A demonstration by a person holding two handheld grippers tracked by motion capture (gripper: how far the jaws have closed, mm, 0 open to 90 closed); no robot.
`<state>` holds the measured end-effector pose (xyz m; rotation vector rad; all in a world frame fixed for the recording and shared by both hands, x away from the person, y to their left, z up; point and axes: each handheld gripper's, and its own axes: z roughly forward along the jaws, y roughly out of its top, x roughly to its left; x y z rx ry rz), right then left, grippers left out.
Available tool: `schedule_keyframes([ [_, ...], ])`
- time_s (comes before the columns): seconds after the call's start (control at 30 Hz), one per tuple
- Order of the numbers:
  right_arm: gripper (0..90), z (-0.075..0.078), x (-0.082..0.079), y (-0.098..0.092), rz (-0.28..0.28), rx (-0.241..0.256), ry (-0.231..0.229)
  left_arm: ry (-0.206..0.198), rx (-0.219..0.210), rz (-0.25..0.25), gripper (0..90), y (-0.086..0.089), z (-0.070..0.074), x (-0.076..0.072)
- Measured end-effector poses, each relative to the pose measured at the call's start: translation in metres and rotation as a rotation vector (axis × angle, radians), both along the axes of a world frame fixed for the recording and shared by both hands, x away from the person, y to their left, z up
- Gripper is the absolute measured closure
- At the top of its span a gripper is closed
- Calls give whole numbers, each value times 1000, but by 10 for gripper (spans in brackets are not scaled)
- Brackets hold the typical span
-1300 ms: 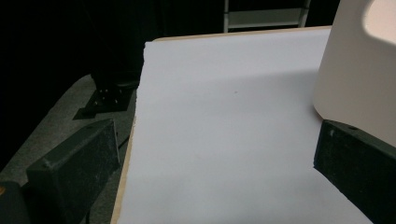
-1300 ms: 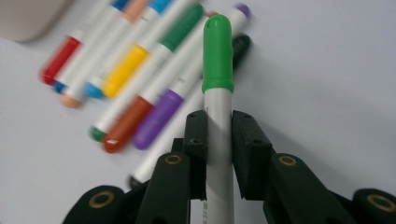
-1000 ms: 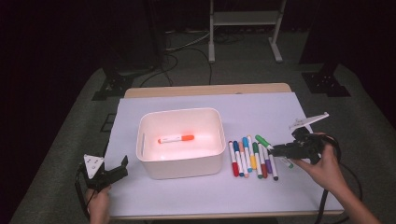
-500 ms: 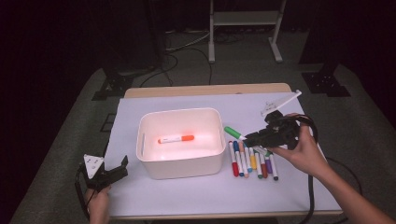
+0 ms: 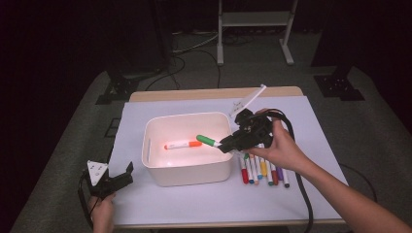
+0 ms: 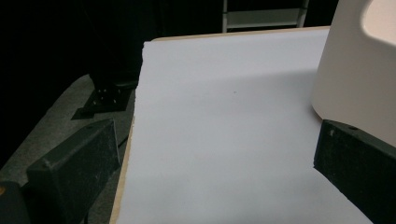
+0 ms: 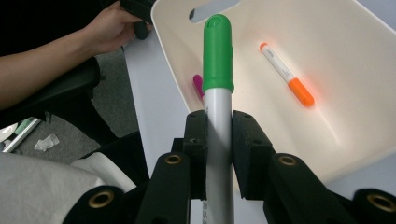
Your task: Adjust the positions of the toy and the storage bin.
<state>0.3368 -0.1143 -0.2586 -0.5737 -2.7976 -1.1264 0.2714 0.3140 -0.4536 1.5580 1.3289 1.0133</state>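
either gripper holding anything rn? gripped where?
The right gripper is shut on the green-capped marker, clamping its white barrel just below the cap, over the white bin. The left gripper is open, holding nothing.

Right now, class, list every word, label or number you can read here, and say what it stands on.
None can be read.
Green-capped marker held in the right tongs: tiny dark print low on its barrel, too small to read.
Orange-capped marker in the white bin: no legible label.
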Motion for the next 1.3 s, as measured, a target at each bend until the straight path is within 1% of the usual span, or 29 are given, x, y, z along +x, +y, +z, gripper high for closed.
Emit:
schedule_keyframes([
  [0.17, 756, 0, 3, 23, 49, -6, 3, -1, -2, 0, 0, 0, 0, 0],
  [0.23, 756, -1, 5, 29, 62, -5, 3, -2, -3, 0, 0, 0, 0, 0],
  [0.27, 755, -3, 7, 34, 76, -5, 9, -2, -3, 0, 0, 0, 0, 0],
  [0.43, 755, -9, 14, 50, 105, -7, 16, 0, -3, -1, 0, 0, 0, 0],
  [0.5, 755, -12, 16, 57, 116, -18, 13, -1, -3, -1, 0, 0, 0, 0],
  [0.7, 755, -21, 22, 73, 140, -26, 13, -1, 0, -1, 0, 0, 0, 0],
  [0.9, 755, -33, 28, 89, 168, -58, 21, -2, 1, -1, 0, 0, 0, 0],
  [1.2, 755, -50, 36, 109, 203, -71, 49, -4, 1, -3, 0, 0, 0, 0],
  [1.27, 755, -54, 38, 113, 208, -74, 46, -3, 1, -4, 0, 0, 0, 0],
  [1.3, 755, -56, 39, 115, 211, -77, 55, -4, 1, -3, 0, 0, 0, 0],
])
